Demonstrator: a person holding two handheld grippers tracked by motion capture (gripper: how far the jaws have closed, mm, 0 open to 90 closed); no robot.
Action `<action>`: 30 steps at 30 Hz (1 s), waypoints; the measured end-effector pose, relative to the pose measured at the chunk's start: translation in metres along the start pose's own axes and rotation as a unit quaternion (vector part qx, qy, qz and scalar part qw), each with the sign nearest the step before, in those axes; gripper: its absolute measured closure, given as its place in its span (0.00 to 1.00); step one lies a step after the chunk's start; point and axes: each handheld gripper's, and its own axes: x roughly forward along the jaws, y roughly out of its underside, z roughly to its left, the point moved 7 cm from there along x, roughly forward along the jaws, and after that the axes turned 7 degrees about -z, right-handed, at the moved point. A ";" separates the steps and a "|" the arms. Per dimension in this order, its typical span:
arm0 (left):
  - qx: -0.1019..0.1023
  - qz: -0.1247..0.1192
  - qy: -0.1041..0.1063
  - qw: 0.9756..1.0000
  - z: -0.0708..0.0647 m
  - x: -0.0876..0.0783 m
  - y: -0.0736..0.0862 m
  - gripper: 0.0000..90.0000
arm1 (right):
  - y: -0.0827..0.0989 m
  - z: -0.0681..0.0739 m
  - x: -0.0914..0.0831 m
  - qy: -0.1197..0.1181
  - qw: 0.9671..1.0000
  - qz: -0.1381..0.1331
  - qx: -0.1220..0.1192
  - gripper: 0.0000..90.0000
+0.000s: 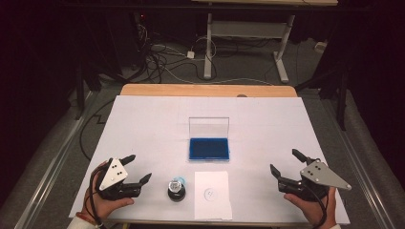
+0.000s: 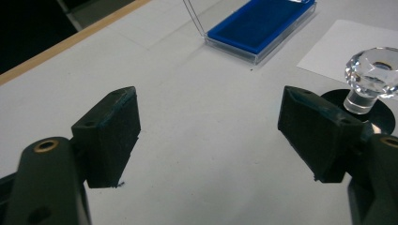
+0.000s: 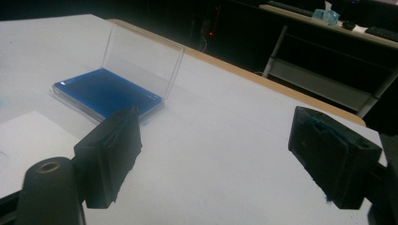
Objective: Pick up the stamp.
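Note:
A clear case with a blue lining [image 1: 208, 148] lies at the table's middle, its transparent lid [image 1: 208, 127] standing upright; the case [image 2: 261, 24] [image 3: 105, 93] also appears ahead of each gripper's jaws. A faceted crystal knob on a black round base [image 1: 176, 187] [image 2: 373, 75] stands near the front edge, left of a white sheet of paper [image 1: 212, 194] marked with a small circle. My left gripper [image 1: 139, 168] [image 2: 209, 133] rests open at the front left, the knob just beyond its right jaw. At the front right my right gripper [image 1: 285, 161] [image 3: 218, 154] is open, nothing between its jaws.
A white cover [image 1: 157, 124] spreads over the wooden table, whose far edge [image 1: 205, 89] shows as a tan strip. Beyond it are a dark floor with cables [image 1: 162, 57] and a white desk frame [image 1: 248, 38]. Hands hold both grippers at the near edge.

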 end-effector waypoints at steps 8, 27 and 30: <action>-0.034 0.019 0.030 0.999 0.002 -0.001 0.003 0.24 | 0.005 0.003 0.008 -0.009 1.000 0.022 -0.002 0.20; -0.026 0.081 0.107 0.991 -0.037 -0.008 -0.029 0.25 | 0.017 0.015 0.020 -0.041 0.997 0.064 -0.019 0.22; -0.022 0.091 0.118 0.989 -0.048 -0.001 -0.030 0.23 | 0.019 0.018 0.022 -0.046 0.996 0.071 -0.026 0.22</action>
